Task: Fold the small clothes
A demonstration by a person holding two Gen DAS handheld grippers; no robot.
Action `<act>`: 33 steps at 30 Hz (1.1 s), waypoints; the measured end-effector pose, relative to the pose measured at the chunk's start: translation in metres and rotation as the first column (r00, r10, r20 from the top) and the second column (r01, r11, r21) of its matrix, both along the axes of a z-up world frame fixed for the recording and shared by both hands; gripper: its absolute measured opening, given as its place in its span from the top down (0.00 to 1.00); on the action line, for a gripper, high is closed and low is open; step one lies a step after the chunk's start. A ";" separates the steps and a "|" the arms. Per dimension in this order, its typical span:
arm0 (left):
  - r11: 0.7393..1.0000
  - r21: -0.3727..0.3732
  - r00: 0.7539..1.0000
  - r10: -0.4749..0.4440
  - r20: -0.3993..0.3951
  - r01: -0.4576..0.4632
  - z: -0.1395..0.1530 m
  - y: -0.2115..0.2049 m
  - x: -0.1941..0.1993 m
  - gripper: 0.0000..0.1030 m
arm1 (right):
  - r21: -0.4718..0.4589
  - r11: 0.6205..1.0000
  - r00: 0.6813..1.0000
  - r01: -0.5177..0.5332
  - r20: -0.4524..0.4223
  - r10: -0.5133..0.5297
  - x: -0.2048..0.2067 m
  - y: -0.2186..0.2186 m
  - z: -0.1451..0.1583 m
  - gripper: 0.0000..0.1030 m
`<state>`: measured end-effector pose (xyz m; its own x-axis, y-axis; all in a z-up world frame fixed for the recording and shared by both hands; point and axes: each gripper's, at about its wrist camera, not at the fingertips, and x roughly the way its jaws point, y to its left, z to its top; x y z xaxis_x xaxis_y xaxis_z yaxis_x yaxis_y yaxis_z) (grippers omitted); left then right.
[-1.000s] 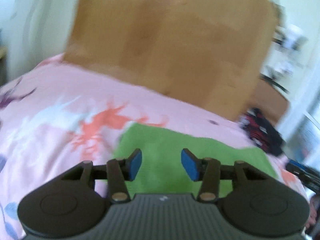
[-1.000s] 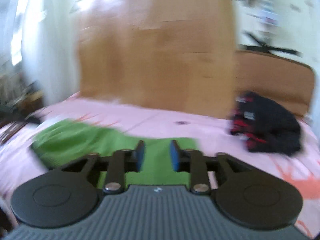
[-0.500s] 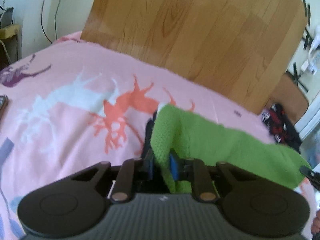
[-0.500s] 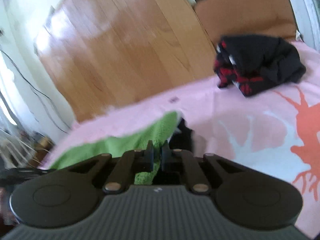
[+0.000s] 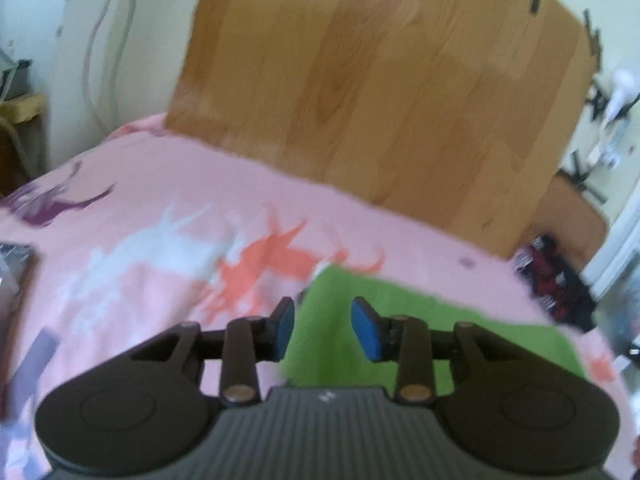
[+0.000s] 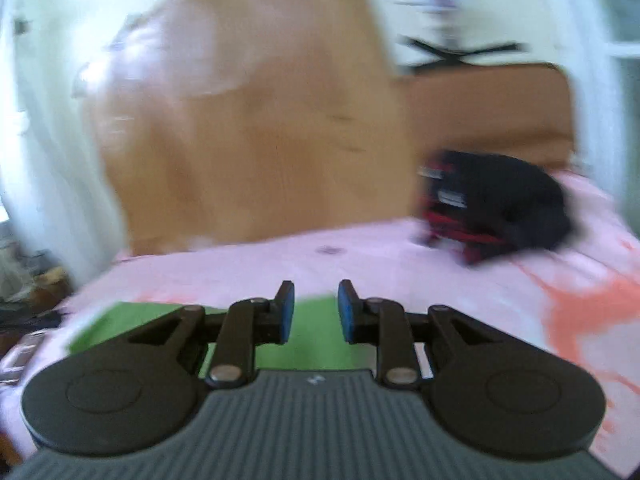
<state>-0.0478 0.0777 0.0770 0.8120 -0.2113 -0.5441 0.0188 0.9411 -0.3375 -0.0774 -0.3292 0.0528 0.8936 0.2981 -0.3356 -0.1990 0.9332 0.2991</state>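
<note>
A green knitted garment point(image 5: 432, 320) lies flat on the pink patterned bedspread point(image 5: 160, 200). My left gripper point(image 5: 324, 330) is open and empty, held above the garment's left edge. In the right wrist view the same green garment point(image 6: 312, 336) lies under my right gripper point(image 6: 314, 314), which is open and empty above its far right corner. Both views are blurred by motion.
A black and red garment point(image 6: 492, 208) lies bunched at the far right of the bed, also in the left wrist view point(image 5: 556, 280). A large wooden board point(image 5: 360, 100) stands behind the bed. A brown headboard point(image 6: 488, 112) is at the right.
Half a second ago both grippers were shut on lifted edges of the green garment. Now both are open and the garment lies flat on the bed.
</note>
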 end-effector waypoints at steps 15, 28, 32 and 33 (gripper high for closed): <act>0.981 0.113 0.983 -0.147 -0.113 0.160 -0.045 -0.050 0.024 0.70 | 0.055 0.998 0.967 0.044 -0.255 -0.029 0.060 -0.012 -0.051 0.94; 0.919 -0.186 0.919 -0.374 -0.124 0.349 -0.040 -0.122 0.072 0.66 | 0.103 0.995 0.986 0.015 -0.167 0.002 0.030 -0.007 -0.030 0.72; 0.923 -0.143 0.909 -0.378 -0.176 0.356 -0.063 -0.138 0.079 0.89 | 0.214 0.969 0.971 0.126 -0.228 -0.076 0.010 -0.050 -0.041 0.62; 0.932 -0.095 0.917 -0.362 -0.166 0.351 -0.066 -0.140 0.076 0.94 | 0.253 0.957 0.964 0.141 -0.254 -0.075 0.007 -0.059 -0.045 0.57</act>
<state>0.0283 -0.0623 0.0114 0.5678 -0.5069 -0.6486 0.2835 0.8602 -0.4240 -0.0701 -0.3880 0.0079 0.8286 0.3122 -0.4647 0.0068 0.8243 0.5661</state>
